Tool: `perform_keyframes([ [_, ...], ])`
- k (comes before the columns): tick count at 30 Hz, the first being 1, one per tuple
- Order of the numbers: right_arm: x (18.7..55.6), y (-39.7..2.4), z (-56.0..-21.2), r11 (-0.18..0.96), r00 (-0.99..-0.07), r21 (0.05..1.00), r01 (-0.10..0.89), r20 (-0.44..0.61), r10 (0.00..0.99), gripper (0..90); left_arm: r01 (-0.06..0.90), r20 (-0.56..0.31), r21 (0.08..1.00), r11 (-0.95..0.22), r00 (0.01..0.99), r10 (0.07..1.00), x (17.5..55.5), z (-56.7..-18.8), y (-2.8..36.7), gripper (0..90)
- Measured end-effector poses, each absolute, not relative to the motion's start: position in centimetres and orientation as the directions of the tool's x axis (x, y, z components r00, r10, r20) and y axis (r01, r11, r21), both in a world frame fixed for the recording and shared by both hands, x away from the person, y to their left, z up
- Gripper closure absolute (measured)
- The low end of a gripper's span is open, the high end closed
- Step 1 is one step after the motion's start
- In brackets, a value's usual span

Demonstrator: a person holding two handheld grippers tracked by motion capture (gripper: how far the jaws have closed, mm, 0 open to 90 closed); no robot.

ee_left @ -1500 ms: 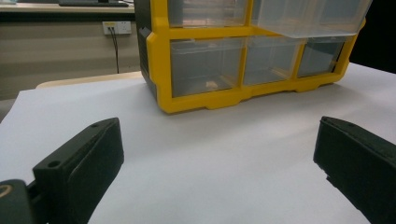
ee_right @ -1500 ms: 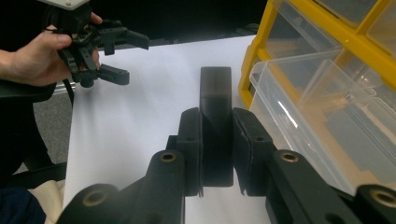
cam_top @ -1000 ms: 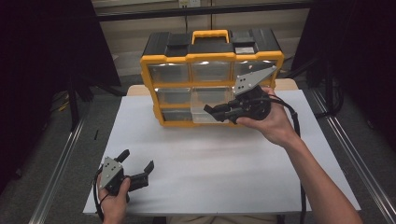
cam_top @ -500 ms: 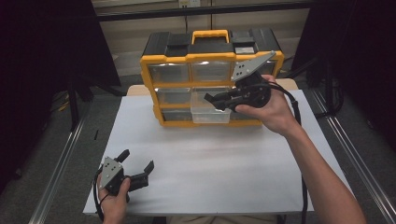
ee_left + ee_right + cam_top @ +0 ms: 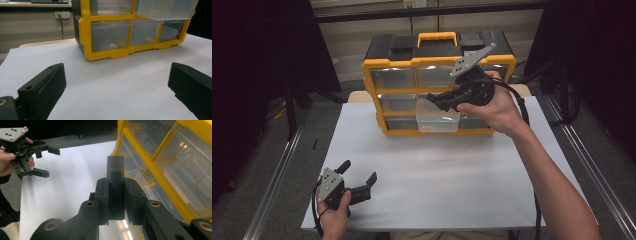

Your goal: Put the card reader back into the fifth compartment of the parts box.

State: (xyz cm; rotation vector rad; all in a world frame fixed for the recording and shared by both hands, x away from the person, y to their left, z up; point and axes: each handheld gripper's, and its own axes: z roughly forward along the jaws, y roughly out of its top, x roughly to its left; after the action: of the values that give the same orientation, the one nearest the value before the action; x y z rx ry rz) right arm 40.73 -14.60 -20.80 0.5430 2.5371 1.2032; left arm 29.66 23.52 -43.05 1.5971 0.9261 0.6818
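Drawer (image 5: 438,114) of clear plastic, middle row, centre slot, sticks out of the yellow-and-black organizer cabinet (image 5: 437,65), and the right tongs (image 5: 435,101) are on it! From the high view the right hand (image 5: 494,107) holds them in front of the cabinet, grey three-cornered plate tilted up, cable trailing back along the forearm. Along the right gripper view, the two black jaws are clamped hard on a dark translucent tab (image 5: 115,185) that stands straight up between them, which looks to be the drawer's front pull, with the yellow frame (image 5: 152,167) and clear drawer fronts running close on the right side.

Down at the near left corner of the white counter (image 5: 452,175), the left tongs (image 5: 359,180) sit in the left hand (image 5: 333,212), jaws spread well apart, gripping nothing. The left gripper view looks across bare white surface between those two wide black jaws toward the cabinet's bottom row (image 5: 135,35), with the pulled-out drawer jutting forward at the top right. Cabinet stands at the far edge of the counter, carry handle (image 5: 438,37) on top.
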Motion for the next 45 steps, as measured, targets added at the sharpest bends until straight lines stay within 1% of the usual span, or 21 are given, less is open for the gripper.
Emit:
perform_keyframes([
  [7,42.2,-13.9,-20.8,0.614,-0.883,0.754,0.233,-0.100,0.458,74.1,0.211,-0.044,0.974,-0.080,0.527,0.849,29.7,-43.0,23.6,1.7],
  [16,44.2,-13.6,-21.3,0.632,-0.873,0.725,0.275,-0.087,0.480,74.1,0.211,-0.045,0.974,-0.080,0.529,0.847,29.6,-43.1,23.6,1.7],
  [18,44.3,-13.5,-21.3,0.634,-0.869,0.721,0.279,-0.091,0.486,74.1,0.212,-0.046,0.974,-0.080,0.529,0.847,29.6,-43.1,23.6,1.7],
  [22,44.9,-13.5,-21.6,0.661,-0.859,0.684,0.309,-0.098,0.503,74.1,0.210,-0.045,0.974,-0.080,0.530,0.847,29.6,-43.1,23.5,1.7],
  [28,45.6,-13.3,-22.4,0.685,-0.864,0.648,0.332,-0.082,0.497,74.1,0.212,-0.044,0.974,-0.081,0.529,0.847,29.6,-43.1,23.6,1.8],
  [32,46.1,-13.0,-23.3,0.712,-0.864,0.604,0.357,-0.077,0.498,74.1,0.210,-0.044,0.974,-0.082,0.531,0.846,29.6,-43.1,23.5,1.7],
  [36,46.5,-12.9,-23.5,0.713,-0.867,0.598,0.365,-0.060,0.494,74.1,0.212,-0.044,0.974,-0.082,0.530,0.847,29.7,-43.1,23.6,1.7],
  [42,46.8,-12.7,-24.2,0.728,-0.863,0.565,0.388,-0.054,0.502,74.0,0.210,-0.044,0.974,-0.082,0.531,0.846,29.6,-43.0,23.6,1.7],
  [45,46.9,-12.7,-24.2,0.725,-0.863,0.568,0.389,-0.050,0.502,74.0,0.209,-0.044,0.975,-0.081,0.533,0.845,29.6,-43.0,23.6,1.7],
])
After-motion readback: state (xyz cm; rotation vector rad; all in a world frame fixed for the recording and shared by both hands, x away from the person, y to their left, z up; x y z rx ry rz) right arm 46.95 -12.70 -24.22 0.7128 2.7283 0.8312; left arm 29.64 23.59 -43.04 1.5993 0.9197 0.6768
